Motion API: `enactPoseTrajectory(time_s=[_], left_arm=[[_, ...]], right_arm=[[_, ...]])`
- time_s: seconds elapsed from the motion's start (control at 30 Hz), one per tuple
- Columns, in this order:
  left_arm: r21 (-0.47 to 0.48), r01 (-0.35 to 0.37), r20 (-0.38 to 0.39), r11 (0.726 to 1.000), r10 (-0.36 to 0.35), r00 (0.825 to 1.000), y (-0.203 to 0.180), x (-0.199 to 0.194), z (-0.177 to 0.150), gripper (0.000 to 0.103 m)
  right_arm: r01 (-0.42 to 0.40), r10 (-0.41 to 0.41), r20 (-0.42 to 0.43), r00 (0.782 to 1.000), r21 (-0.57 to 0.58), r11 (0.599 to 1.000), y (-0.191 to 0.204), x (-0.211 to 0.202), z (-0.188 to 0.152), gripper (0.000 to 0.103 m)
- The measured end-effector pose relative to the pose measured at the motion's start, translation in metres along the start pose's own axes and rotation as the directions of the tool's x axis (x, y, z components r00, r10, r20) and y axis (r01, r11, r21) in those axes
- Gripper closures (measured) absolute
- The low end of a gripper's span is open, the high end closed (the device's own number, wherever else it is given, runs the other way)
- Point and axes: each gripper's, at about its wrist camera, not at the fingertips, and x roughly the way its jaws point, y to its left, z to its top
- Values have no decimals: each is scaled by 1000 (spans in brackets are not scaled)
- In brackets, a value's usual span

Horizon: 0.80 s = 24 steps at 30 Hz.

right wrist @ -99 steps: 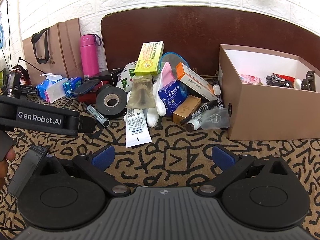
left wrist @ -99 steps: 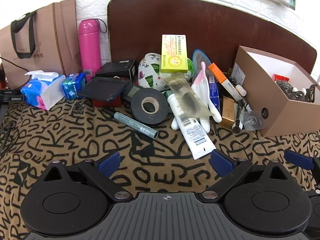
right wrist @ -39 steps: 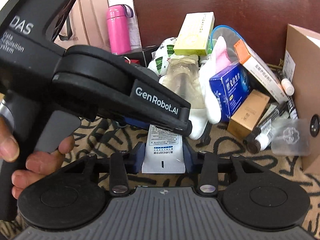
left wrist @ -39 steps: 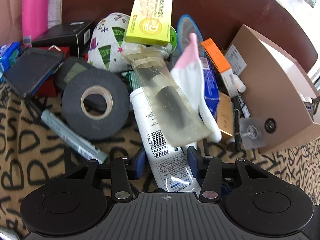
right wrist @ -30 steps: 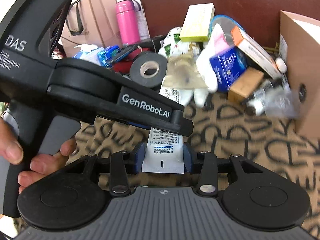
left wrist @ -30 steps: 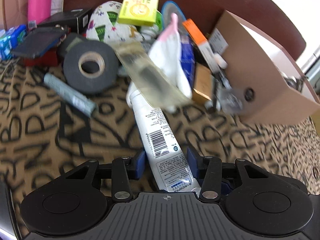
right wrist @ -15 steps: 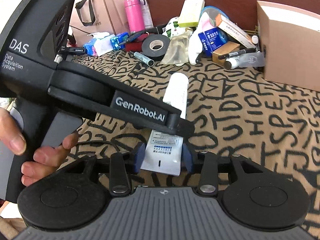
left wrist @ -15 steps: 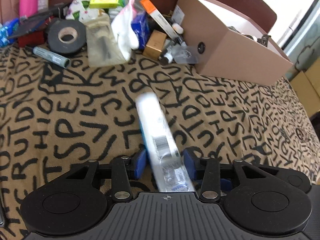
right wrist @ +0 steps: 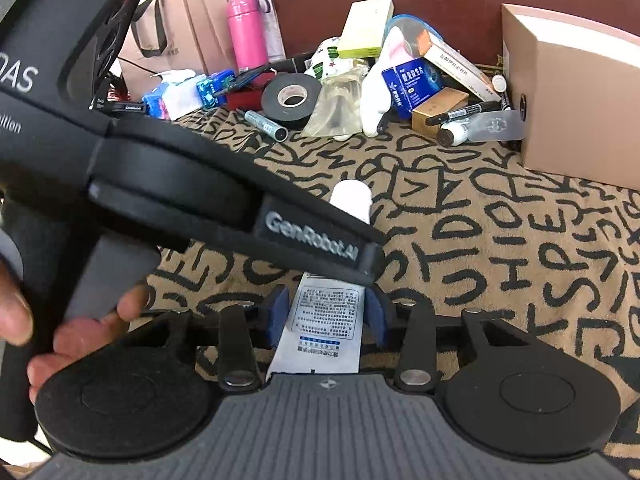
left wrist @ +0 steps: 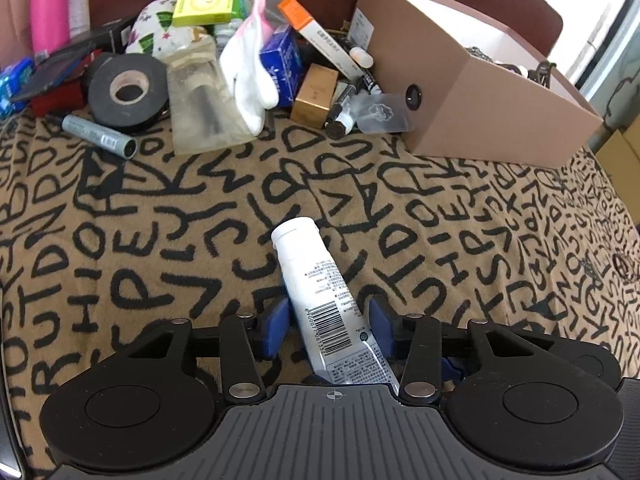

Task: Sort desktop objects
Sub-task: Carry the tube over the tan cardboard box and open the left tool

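A white tube (left wrist: pixel 312 276) with a barcode lies lengthwise on the letter-patterned cloth (left wrist: pixel 160 208), cap pointing at the pile. My left gripper (left wrist: pixel 328 320) straddles its lower half. Its jaws are closing, and a thin gap shows on each side of the tube. In the right wrist view my right gripper (right wrist: pixel 326 312) has its jaws closing on the flat crimped end of the tube (right wrist: pixel 326 316), both blue pads pressing its edges. The left gripper's finger (right wrist: pixel 320 248) crosses over the tube's middle and hides it there.
A pile stands at the back: black tape roll (left wrist: pixel 128 94), white glove (left wrist: pixel 248 64), blue and yellow boxes, markers, pink flask (left wrist: pixel 52 4). A brown cardboard box (left wrist: pixel 480 112) sits back right. A person's hand (right wrist: pixel 80 332) grips the left handle.
Both grippers closed around the tube at the pile and drew it back onto the bare cloth. The pile now lies farther off. The left jaws have loosened around the tube.
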Motion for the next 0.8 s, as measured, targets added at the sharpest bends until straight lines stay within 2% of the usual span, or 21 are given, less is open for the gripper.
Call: enactPoseTrajectory(time_s=[0.03, 0.07, 0.17, 0.33, 0.5, 0.53, 0.57, 0.6, 0.63, 0.7, 0.8], left_arm=[[6, -5, 0, 1000, 5, 1000, -1, 1, 0, 48], [8, -8, 0, 1000, 8, 1000, -1, 0, 0, 60], [3, -6, 1, 1000, 6, 1000, -2, -1, 2, 61], [17, 18, 72, 1000, -19, 997, -20, -15, 21, 61], [56, 49, 185, 997, -58, 981, -48, -35, 59, 62], [70, 51, 210, 996, -64, 976, -54, -39, 69, 62], [83, 45, 233, 996, -63, 970, -61, -42, 78, 59], [97, 43, 257, 994, -67, 964, -68, -44, 87, 55], [104, 48, 273, 993, -75, 959, -73, -46, 98, 56], [95, 74, 293, 993, -99, 951, -84, -47, 120, 55], [117, 77, 308, 990, -110, 945, -101, -42, 144, 54]], right_arm=[[-1, 1, 2, 1000, 3, 1000, -1, 0, 0, 57], [-3, 3, 3, 1000, 9, 1000, -2, -1, 0, 58], [-10, 10, 8, 1000, 25, 1000, -4, -5, 2, 59], [21, -23, 69, 997, 20, 1000, -14, -25, 17, 60], [68, -68, 184, 981, 3, 998, -34, -56, 50, 62], [81, -79, 205, 975, -3, 997, -38, -62, 58, 66], [99, -94, 230, 969, -12, 995, -43, -69, 66, 82], [101, -93, 248, 964, -20, 995, -47, -74, 74, 84], [101, -92, 263, 960, -21, 995, -53, -79, 82, 85], [153, -133, 289, 948, -48, 987, -58, -84, 96, 85], [202, -175, 309, 935, -59, 978, -71, -83, 112, 86]])
